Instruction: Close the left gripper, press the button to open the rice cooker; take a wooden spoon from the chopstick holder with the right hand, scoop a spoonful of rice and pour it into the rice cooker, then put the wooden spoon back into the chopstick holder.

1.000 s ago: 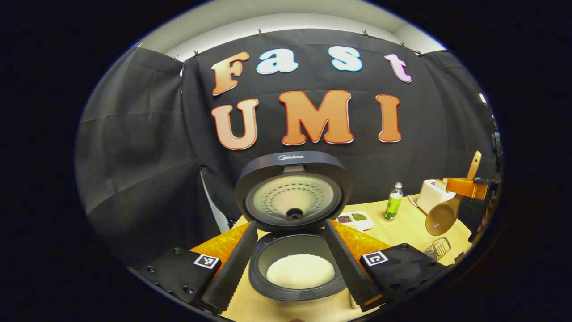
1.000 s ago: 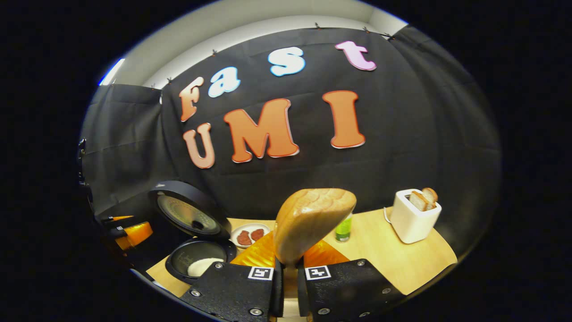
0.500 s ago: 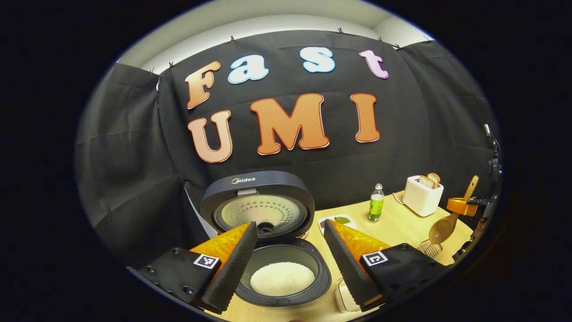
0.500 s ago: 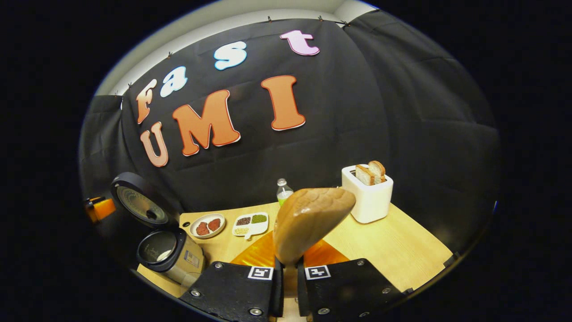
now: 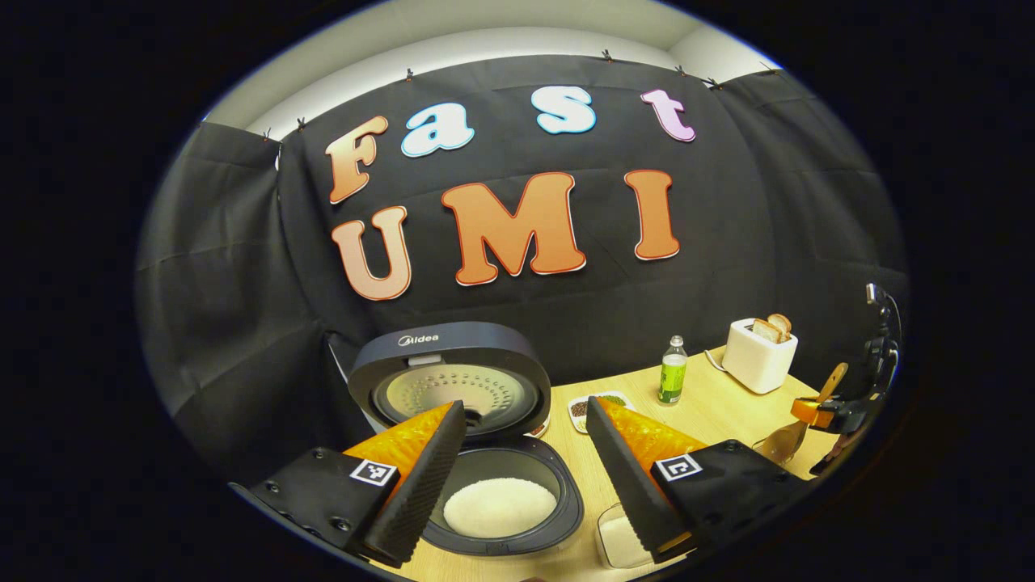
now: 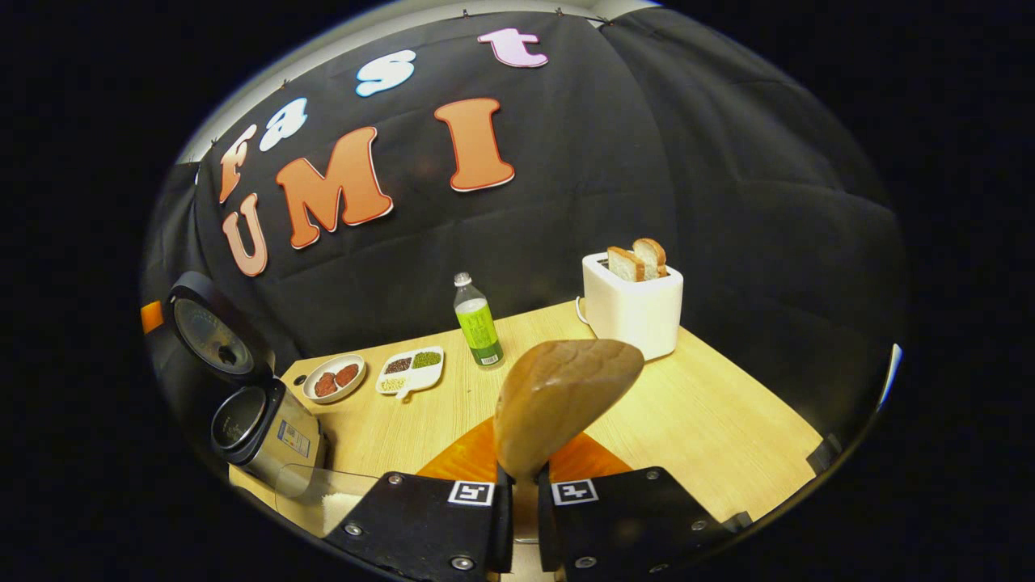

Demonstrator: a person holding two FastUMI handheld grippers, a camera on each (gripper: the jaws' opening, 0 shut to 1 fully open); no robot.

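The right tool [image 6: 517, 505] has drawn away from the rice cooker [image 6: 260, 428] over the last second: in the right gripper view the cooker has slid from close at the lower left to the far left edge, and more bare table [image 6: 711, 428] now lies ahead. Seen from the left gripper view, the wooden spoon [image 5: 788, 436] has dropped from up beside the toaster [image 5: 758, 356] to low at the right edge, its bowl down near the table. The right tool is clenched on the spoon's handle, and the bowl [image 6: 566, 404] stands up just in front of the fingers with its back to the camera, so whether any grains remain in it cannot be told.

The left tool [image 5: 524, 477] hangs released, fingers spread wide, over the open rice cooker [image 5: 501, 493], lid [image 5: 449, 380] upright, a heap of white rice [image 5: 497, 505] inside the pot. A clear container of rice [image 5: 618, 537] sits on the table just right of the cooker.

Judged from this, the pour is done and the spoon is on its way back. The chopstick holder shows faintly as wirework at the spoon's bowl in the left gripper view, but too small to be sure of. What remains is lowering the spoon in and letting go.
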